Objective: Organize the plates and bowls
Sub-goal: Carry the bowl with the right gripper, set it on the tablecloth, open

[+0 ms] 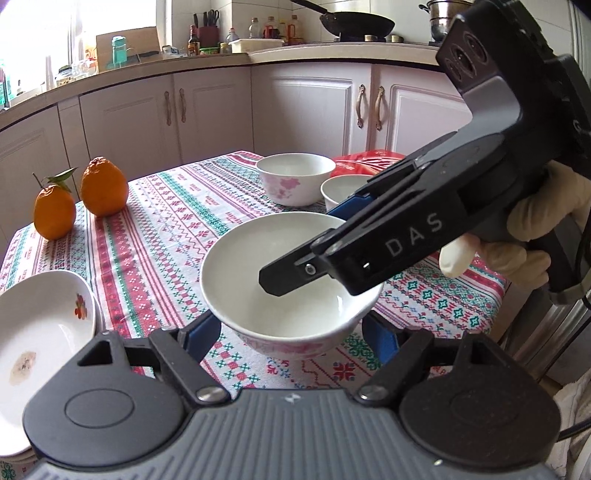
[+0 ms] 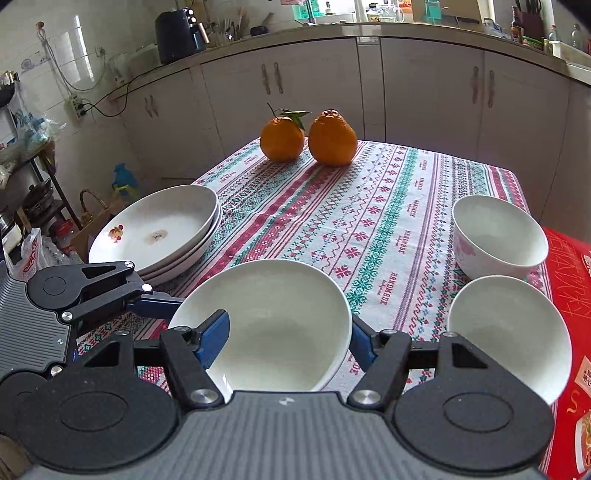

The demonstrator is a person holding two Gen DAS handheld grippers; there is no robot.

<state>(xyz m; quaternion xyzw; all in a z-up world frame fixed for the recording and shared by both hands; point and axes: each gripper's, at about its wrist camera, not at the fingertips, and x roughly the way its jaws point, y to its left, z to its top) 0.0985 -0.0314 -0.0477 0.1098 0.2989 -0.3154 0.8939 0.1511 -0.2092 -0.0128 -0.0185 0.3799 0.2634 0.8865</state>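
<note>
- Left wrist view: the near bowl (image 1: 280,295), white with pink flowers on its outer wall, stands upright with its mouth up. It is round, so it has no long axis.
- The left gripper (image 1: 291,330) has a blue pad against each side of the bowl's lower wall, clamping it. I cannot tell whether the foot rests on the tablecloth (image 1: 166,240).
- The right gripper (image 1: 299,245), held in a gloved hand (image 1: 532,229), comes in from the right. It is closed over the bowl's rim, one finger inside and one outside.
- Behind are two more bowls (image 1: 295,177), touching or nearly so, and at the left a stack of plates (image 1: 40,325) and two oranges (image 1: 104,188).
- White cabinets (image 1: 207,110) run round the room, and a wok (image 1: 356,22) sits on the counter.
- Right wrist view: the near bowl (image 2: 277,314) sits between the right gripper's (image 2: 287,328) fingers, the left one inside it and the right one outside its wall.
- The left gripper's arm reaches the bowl from the left.
- The plates (image 2: 159,229) lie just left of it and the two other bowls (image 2: 498,236) to its right, beside a red package (image 2: 569,280).
- The oranges (image 2: 332,136) stand at the far edge.
</note>
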